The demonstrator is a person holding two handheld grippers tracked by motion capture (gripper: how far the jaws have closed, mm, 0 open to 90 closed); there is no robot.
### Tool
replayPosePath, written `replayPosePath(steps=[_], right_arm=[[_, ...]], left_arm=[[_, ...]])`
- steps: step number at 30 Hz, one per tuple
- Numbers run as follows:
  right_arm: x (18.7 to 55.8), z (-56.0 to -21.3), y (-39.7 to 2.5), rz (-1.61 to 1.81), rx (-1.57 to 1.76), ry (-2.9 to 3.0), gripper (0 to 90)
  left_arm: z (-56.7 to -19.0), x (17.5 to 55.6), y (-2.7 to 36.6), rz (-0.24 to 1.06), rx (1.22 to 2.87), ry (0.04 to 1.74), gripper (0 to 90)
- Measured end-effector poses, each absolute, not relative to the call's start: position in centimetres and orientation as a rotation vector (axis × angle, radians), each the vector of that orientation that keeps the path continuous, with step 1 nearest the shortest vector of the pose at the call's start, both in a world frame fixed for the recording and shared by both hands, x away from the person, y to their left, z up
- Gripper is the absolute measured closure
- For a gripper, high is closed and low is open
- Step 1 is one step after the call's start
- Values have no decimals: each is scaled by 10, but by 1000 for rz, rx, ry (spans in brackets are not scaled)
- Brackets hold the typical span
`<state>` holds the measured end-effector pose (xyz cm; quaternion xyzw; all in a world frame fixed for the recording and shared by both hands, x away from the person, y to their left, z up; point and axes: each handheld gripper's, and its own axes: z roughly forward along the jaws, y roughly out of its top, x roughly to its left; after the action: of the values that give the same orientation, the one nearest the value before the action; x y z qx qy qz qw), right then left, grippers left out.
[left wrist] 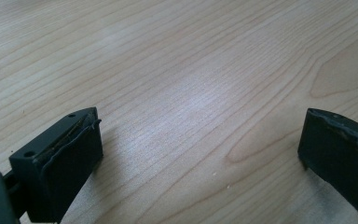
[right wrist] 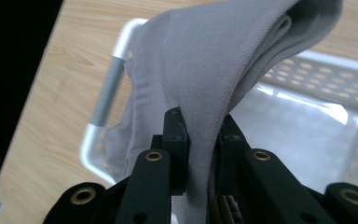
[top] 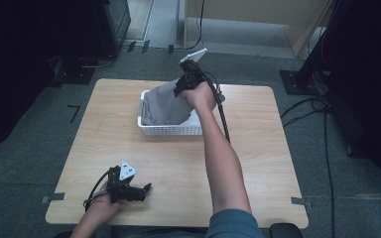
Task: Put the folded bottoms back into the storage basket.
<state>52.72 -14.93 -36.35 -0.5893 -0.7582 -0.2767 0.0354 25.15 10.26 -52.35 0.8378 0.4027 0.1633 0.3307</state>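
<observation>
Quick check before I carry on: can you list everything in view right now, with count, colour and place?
Cloth: one, grey, pinched between the right gripper's jaws, hanging over and into the basket.
Basket: one, white, perforated walls, far middle of the table.
Table: one, light wood.
Floor cables: several, black, right of the table.
Right gripper: one, black with a grey plate, above the basket's far right corner, shut on the cloth.
Left gripper: one, black with a grey plate, resting at the near left of the table, jaws wide apart, holding nothing.
Forearms: two, entering from the bottom edge.
</observation>
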Motion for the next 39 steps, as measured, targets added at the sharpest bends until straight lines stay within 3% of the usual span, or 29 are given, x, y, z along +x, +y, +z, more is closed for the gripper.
replayPosePath(steps=[11, 23, 33, 36, 39], right_arm=[[520, -422, -183, -915, -1880, -2247, 779], [517, -458, -199, -901, -1933, -2165, 776], [517, -466, -197, -902, -1940, -2169, 761], [517, -465, -196, -901, -1941, -2188, 714], [516, -464, -194, -893, -1945, -2181, 605]], left_arm=[[-524, 251, 102, 428, 2187, 1054, 0], [-524, 251, 102, 427, 2190, 1054, 0], [-524, 251, 102, 426, 2190, 1055, 0], [-524, 251, 102, 426, 2190, 1055, 0], [-524, 251, 102, 426, 2190, 1055, 0]])
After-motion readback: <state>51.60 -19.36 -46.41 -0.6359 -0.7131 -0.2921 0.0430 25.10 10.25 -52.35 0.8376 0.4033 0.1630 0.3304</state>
